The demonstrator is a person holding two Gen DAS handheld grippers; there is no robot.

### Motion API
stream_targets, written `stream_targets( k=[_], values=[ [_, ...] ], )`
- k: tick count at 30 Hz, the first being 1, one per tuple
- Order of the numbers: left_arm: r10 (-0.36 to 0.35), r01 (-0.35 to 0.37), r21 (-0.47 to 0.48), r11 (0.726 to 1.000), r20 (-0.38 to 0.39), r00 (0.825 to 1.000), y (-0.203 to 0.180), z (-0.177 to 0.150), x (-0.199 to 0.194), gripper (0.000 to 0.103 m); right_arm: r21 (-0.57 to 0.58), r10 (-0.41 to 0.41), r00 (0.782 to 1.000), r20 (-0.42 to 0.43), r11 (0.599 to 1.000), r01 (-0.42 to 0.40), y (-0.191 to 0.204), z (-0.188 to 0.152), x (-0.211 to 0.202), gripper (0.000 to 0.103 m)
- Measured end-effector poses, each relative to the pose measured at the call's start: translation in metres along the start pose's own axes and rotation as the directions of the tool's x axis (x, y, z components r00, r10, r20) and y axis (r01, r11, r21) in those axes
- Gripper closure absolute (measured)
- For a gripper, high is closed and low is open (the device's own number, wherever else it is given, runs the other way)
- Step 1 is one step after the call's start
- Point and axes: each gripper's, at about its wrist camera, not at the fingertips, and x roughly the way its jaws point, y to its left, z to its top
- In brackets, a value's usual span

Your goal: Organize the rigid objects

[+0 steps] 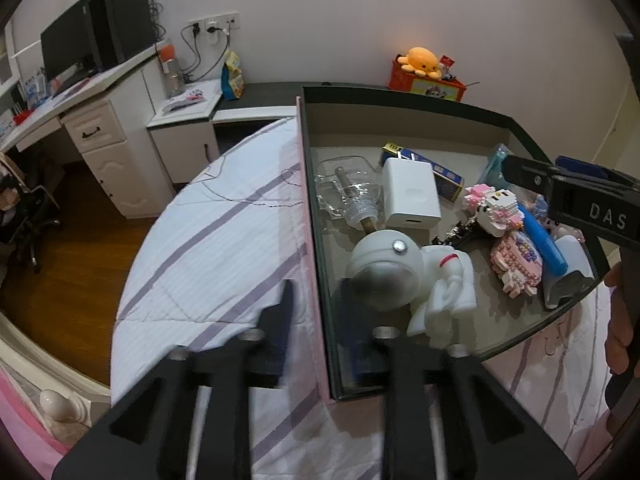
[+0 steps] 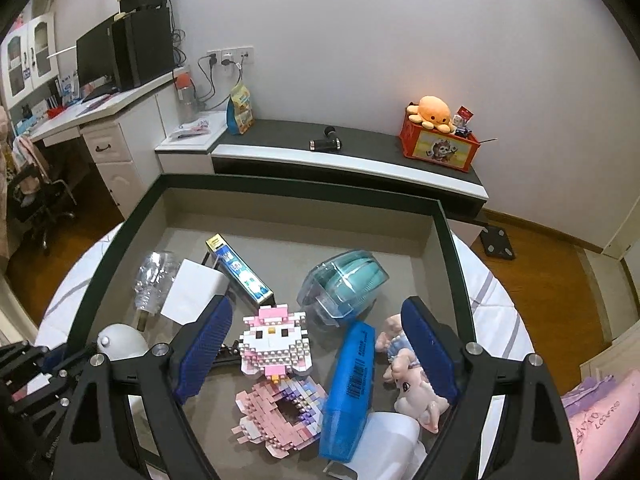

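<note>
A dark-rimmed box [image 2: 280, 184] with a pink outer wall [image 1: 312, 240] lies on the bed and holds several objects. My left gripper [image 1: 314, 300] is open and straddles that wall without pressing it, one finger outside and one inside beside the white astronaut figure [image 1: 400, 272]. My right gripper [image 2: 316, 306] stands wide open above the box's near half. Below its gap lie a pink-and-white brick cat [image 2: 276, 344], a pink brick piece [image 2: 280, 412] and a blue case [image 2: 352, 384]. A pink pony figurine [image 2: 416, 388] sits by its right finger.
Also in the box: a clear bottle [image 2: 154, 276], a white charger block [image 2: 192, 292], a long blue carton [image 2: 240, 272] and a teal item in a clear case [image 2: 344, 284]. Striped bedding [image 1: 208, 220] surrounds it. Behind runs a ledge with a microphone [image 2: 326, 142] and a red crate [image 2: 436, 148].
</note>
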Motion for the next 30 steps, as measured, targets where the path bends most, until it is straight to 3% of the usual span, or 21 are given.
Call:
stream_targets(
  k=[2,3,11,15,18,27,30],
  values=[
    [0.005,-0.005,-0.018,1.000,0.005,1.000,0.004,-0.001,-0.002,0.022,0.002,0.002,1.000,-0.002,1.000,-0.002,0.000,-0.002,-0.002,0.015],
    [-0.004,0.004,-0.028,1.000,0.017,1.000,0.006,-0.002,-0.005,0.018,0.004,0.004,1.000,-0.001,1.000,-0.004,0.000,-0.003,-0.004,0.015],
    [0.005,-0.003,-0.032,0.999,0.068,0.998,0.003,-0.008,-0.033,0.011,0.021,-0.003,1.000,0.030,1.000,0.003,-0.007,-0.011,-0.028,0.015],
    [0.063,-0.059,-0.036,0.998,0.116,0.991,-0.001,-0.016,-0.054,0.008,0.010,-0.011,0.998,0.060,1.000,0.010,-0.006,-0.019,-0.051,0.015],
    [0.066,-0.061,-0.043,0.997,0.146,0.987,-0.005,-0.023,-0.072,0.006,0.011,-0.022,0.997,0.072,1.000,0.022,-0.005,-0.026,-0.068,0.015],
    [0.058,-0.055,-0.022,0.998,0.251,0.966,-0.029,-0.052,-0.139,0.003,0.032,-0.046,0.986,0.163,0.999,0.041,-0.001,-0.067,-0.148,0.015],
    [0.051,-0.050,-0.011,0.999,0.300,0.953,-0.042,-0.063,-0.167,0.000,0.023,-0.070,0.977,0.201,0.998,0.067,0.002,-0.086,-0.178,0.009]
  ],
)
